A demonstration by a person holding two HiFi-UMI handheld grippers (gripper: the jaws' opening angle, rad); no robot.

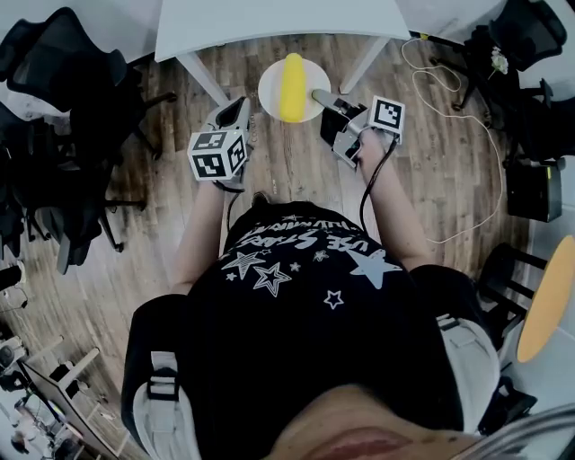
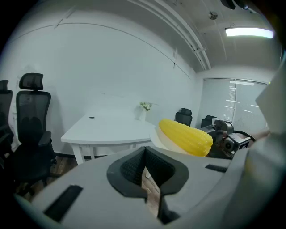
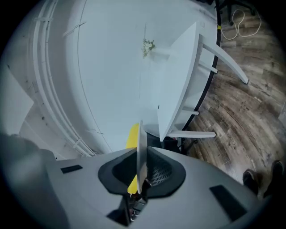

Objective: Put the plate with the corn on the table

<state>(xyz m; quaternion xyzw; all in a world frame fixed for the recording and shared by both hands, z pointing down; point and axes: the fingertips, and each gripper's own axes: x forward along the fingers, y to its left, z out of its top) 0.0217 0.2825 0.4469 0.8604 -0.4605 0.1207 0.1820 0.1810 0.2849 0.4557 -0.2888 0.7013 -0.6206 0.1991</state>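
The white plate [image 1: 268, 92], with a yellow corn cob [image 1: 291, 86] lying across it, is held over the wood floor [image 1: 287, 171] just short of the white table [image 1: 269, 22]. The right gripper [image 1: 320, 95], arm stretched forward, is clamped on the plate's rim. The left gripper [image 1: 237, 108] beside it seems closed and empty.
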